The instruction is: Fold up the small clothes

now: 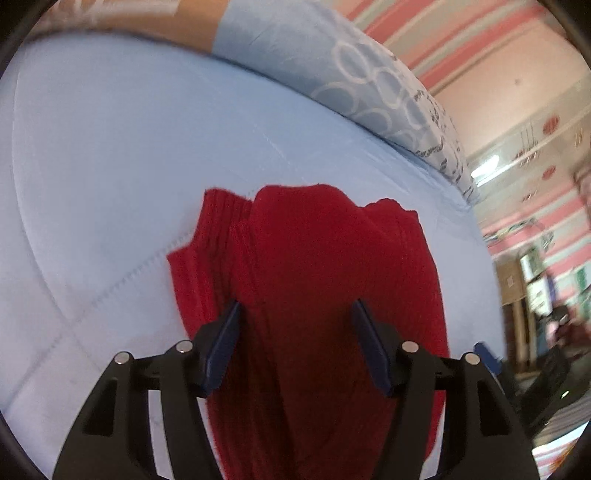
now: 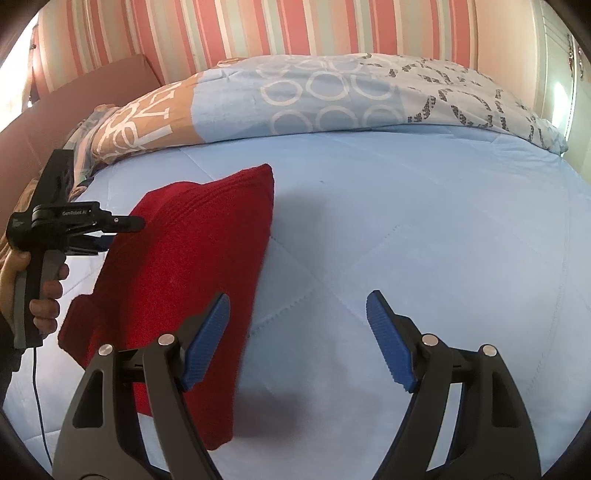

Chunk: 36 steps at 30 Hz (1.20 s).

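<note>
The red knit garment (image 2: 181, 280) was lying on the pale blue quilted bedspread (image 2: 424, 229), folded into a long strip running from near to far, over on the left side of the bed as the right wrist camera saw it. One ribbed bit stuck out at its left edge (image 1: 192, 273), looked like a sleeve or cuff but hard to be sure.

The left gripper (image 1: 295, 314) was right over the garment, jaws apart with the red fabric bunched up between the two blue pads (image 1: 221, 347). Couldn't really tell whether the pads were pressing into the cloth or just sitting either side of it; there seemed to be a bit of a gap. In the right wrist view the same gripper (image 2: 122, 225) showed up at the strip's left edge, held by a hand (image 2: 44, 291) wrapped round its handle, with a thin cable (image 2: 37, 387) hanging down from it.

The right gripper (image 2: 299, 314) had its jaws wide apart with nothing between them, just bare bedspread. Its left pad (image 2: 207, 339) sat in front of the garment's right edge.

Far side of the bed had a rolled-up patterned duvet (image 2: 325, 92), blue with white rings and a tan section, and behind that a striped pink wall (image 2: 221, 29).
</note>
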### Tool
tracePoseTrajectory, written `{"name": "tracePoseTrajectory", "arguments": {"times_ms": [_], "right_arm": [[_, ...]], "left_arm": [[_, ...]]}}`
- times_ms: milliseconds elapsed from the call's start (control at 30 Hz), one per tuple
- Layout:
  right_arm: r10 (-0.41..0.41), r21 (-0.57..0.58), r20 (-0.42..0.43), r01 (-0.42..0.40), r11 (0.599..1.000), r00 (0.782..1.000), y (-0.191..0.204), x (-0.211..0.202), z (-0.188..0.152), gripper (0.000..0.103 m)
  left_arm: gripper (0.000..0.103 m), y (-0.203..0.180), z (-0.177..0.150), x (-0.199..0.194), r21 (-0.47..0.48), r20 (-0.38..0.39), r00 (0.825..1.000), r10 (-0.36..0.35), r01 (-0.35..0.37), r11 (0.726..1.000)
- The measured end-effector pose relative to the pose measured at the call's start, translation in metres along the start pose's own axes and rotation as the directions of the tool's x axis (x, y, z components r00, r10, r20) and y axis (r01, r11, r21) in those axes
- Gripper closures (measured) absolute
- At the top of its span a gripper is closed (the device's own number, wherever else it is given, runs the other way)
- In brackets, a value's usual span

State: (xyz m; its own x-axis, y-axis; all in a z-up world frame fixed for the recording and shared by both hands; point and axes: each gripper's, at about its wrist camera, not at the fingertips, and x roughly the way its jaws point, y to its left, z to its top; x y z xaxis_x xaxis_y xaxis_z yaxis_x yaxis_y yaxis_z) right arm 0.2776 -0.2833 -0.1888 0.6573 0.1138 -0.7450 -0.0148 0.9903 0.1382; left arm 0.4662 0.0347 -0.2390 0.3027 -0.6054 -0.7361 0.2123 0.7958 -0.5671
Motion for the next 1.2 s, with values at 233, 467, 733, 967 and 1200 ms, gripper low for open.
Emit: {"name": "tracePoseTrajectory", "arguments": {"times_ms": [233, 467, 733, 967, 1200], "right_arm": [[-0.010, 0.002, 0.007, 0.010, 1.000, 1.000, 0.000, -0.003, -0.002, 0.026], [-0.018, -0.011, 0.008, 0.018, 1.000, 1.000, 0.001, -0.003, -0.002, 0.026], [-0.008, -0.031, 0.006, 0.008, 0.999, 1.000, 0.007, -0.001, -0.002, 0.026], [-0.004, -0.052, 0.003, 0.004, 0.999, 1.000, 0.009, -0.006, 0.000, 0.026], [0.020, -0.037, 0.029, -0.019, 0.999, 0.999, 0.012, -0.023, 0.004, 0.026]], "left_arm": [[0.067, -0.007, 0.002, 0.001, 0.029, -0.005, 1.000, 0.017, -0.017, 0.999], [0.071, -0.079, -0.024, -0.033, 0.348, 0.188, 0.960, 0.208, -0.263, 0.900], [0.070, -0.024, -0.011, -0.009, 0.315, 0.058, 0.968, 0.243, -0.249, 0.916], [0.041, -0.029, -0.018, -0.024, 0.309, 0.087, 0.961, 0.261, -0.275, 0.910], [0.028, -0.066, -0.096, -0.080, 0.298, 0.095, 0.970, 0.225, -0.244, 0.923]]}}
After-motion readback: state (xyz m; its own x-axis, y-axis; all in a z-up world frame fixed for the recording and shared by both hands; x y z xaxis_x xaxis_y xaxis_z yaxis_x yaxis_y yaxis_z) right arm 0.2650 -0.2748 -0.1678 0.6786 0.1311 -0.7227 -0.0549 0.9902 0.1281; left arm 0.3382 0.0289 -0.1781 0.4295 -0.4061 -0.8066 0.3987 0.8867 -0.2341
